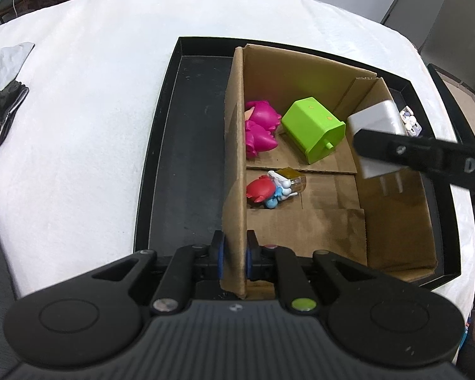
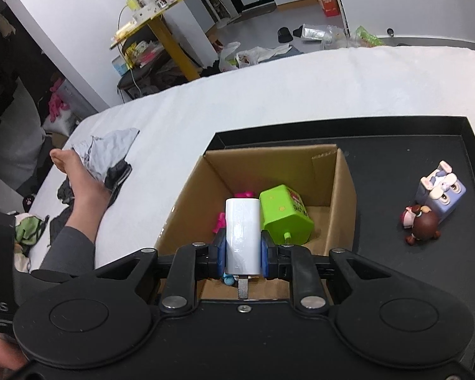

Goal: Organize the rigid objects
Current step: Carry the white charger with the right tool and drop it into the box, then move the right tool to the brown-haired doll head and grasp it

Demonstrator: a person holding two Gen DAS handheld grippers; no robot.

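Note:
My left gripper [image 1: 236,250] is shut on the left wall of the open cardboard box [image 1: 237,145], which stands in a black tray [image 1: 180,158]. In the box lie a magenta figure [image 1: 261,128], a green plastic block [image 1: 313,128] and a small red-and-blue figure [image 1: 269,190]. My right gripper [image 2: 242,250] is shut on a white plug charger [image 2: 242,234], prongs toward the camera, above the box [image 2: 269,158]. In the left wrist view the charger [image 1: 376,123] hangs over the box's right side behind a black finger [image 1: 411,153].
On the tray floor [image 2: 395,164] right of the box lie a purple-and-white figure [image 2: 440,190] and a brown-headed figure [image 2: 422,221]. A person's bare foot [image 2: 76,177] and crumpled clothes [image 2: 110,148] rest on the white bed at left.

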